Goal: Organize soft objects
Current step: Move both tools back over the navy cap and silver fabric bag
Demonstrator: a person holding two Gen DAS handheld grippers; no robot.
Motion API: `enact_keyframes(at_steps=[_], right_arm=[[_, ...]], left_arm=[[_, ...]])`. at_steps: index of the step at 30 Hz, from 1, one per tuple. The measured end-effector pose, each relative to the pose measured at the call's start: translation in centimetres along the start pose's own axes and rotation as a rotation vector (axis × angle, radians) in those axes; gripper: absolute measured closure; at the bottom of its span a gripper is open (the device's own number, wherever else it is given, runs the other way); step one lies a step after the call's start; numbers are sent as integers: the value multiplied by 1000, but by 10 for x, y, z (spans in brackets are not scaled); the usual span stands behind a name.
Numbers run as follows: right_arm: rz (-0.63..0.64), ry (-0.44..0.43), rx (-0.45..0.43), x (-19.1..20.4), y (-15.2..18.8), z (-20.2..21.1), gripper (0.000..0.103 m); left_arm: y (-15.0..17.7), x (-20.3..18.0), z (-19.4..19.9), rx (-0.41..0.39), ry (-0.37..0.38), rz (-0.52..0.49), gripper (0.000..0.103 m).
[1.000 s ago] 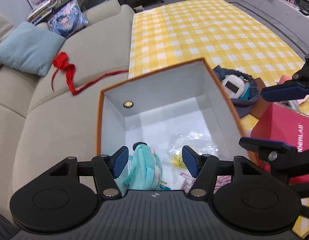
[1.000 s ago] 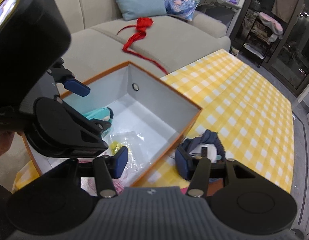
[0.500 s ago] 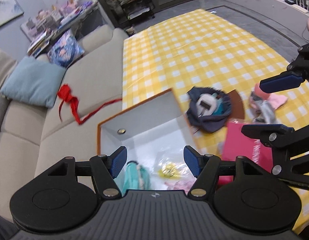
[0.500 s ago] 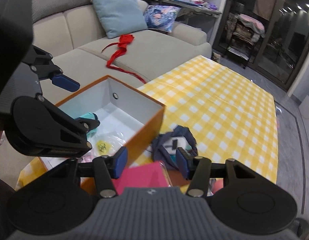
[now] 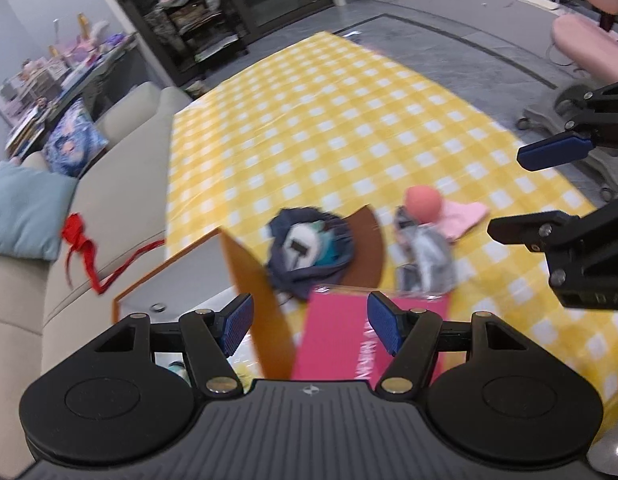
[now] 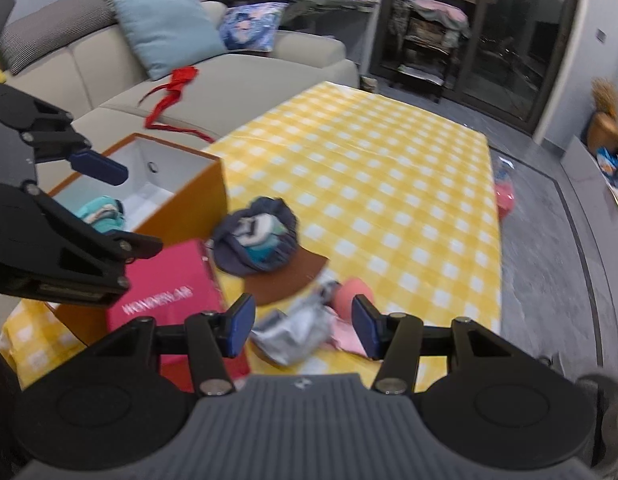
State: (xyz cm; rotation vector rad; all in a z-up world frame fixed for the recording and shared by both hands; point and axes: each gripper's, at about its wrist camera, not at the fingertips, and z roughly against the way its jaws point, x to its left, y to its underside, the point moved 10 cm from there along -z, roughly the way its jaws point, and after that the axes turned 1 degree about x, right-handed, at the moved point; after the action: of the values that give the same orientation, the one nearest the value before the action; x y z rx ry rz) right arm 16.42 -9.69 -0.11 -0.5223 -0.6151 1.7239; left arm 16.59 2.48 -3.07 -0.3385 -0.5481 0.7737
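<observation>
Soft objects (image 5: pixel 311 246) — a navy bundle, a pink ball and crumpled grey cloth — lie mid-tablecloth (image 5: pixel 349 120) beside the orange box (image 5: pixel 265 312) in the left view, with the left gripper (image 5: pixel 309 322) spread wide and empty above them. In the right view, the right gripper (image 6: pixel 303 326) gapes wide just over the grey cloth (image 6: pixel 297 330) near the cloth's front edge, probably lining up a grab for the box.

You see: yellow-and-white checked cloth (image 6: pixel 389 184); orange box (image 6: pixel 189 208) with white interior; pink-red box (image 6: pixel 165 292); navy pouch (image 6: pixel 257 236); coral ball (image 6: pixel 349 292); pale-blue cushion (image 6: pixel 165 28); red ribbon (image 6: pixel 169 96); beige sofa (image 6: pixel 237 76).
</observation>
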Motion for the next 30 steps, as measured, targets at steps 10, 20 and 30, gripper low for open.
enact_keyframes(at_steps=[10,20,30], right_arm=[[-100,0,41,-53,43,-5,49],[-152,-77,77,-46,55,-50,49],[-216,-151,119,-36,47,-119,48]], left_arm=[[-4,-13,-17,33,40,7,25],[3,5,-60,126,57,38,25],[-15,19,-117,199,87,53,25]])
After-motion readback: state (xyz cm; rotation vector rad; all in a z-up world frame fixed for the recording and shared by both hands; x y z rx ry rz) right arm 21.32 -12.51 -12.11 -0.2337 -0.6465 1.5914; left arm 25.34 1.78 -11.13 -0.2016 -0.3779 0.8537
